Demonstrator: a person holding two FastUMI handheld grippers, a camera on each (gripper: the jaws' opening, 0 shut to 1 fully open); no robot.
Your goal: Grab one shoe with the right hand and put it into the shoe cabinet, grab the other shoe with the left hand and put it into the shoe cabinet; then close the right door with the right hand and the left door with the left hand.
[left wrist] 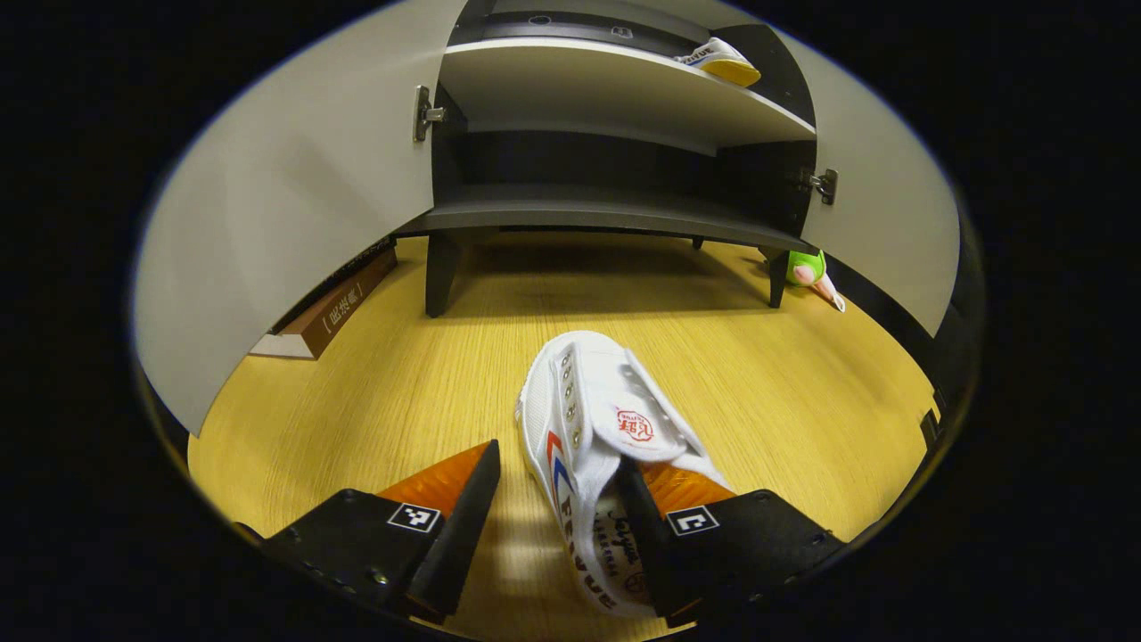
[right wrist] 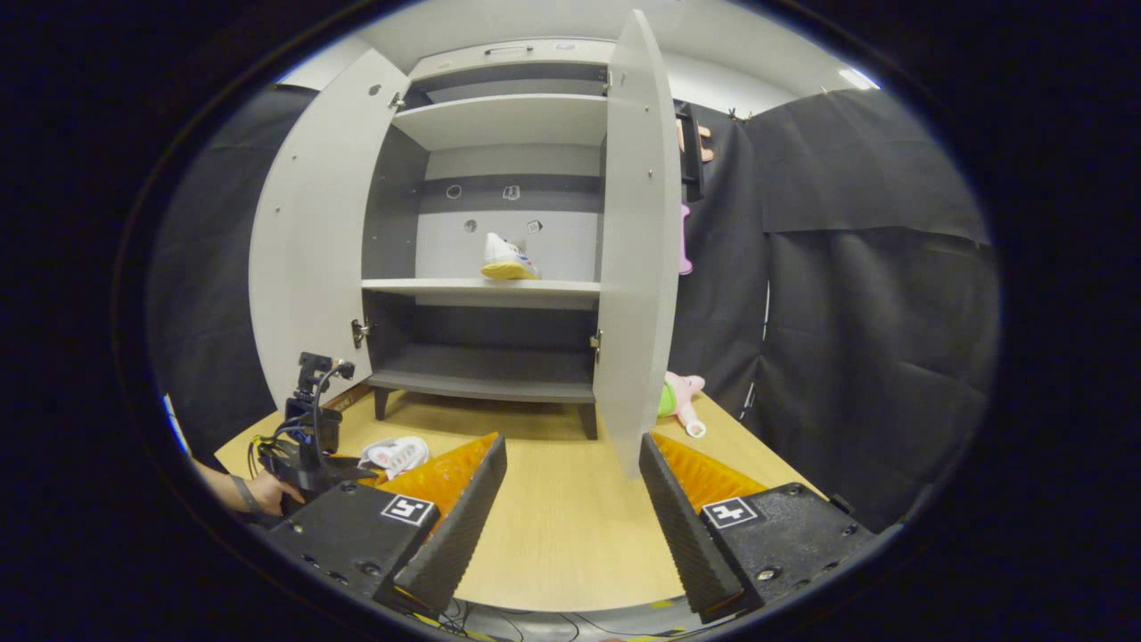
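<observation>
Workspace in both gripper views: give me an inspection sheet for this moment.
Surface: wooden table, bare in front of the cabinet.
Job's things: one shoe on the cabinet's middle shelf; other shoe on the table; both doors open, left door, right door.
Clutter: book beside the cabinet; plush toy behind the right door.
Grippers: left gripper open, one finger inside the shoe; right gripper open, empty.
Cables: wires on the left gripper.
Surroundings: black cloth walls.

White shoe on table – other shoe shelved.
</observation>
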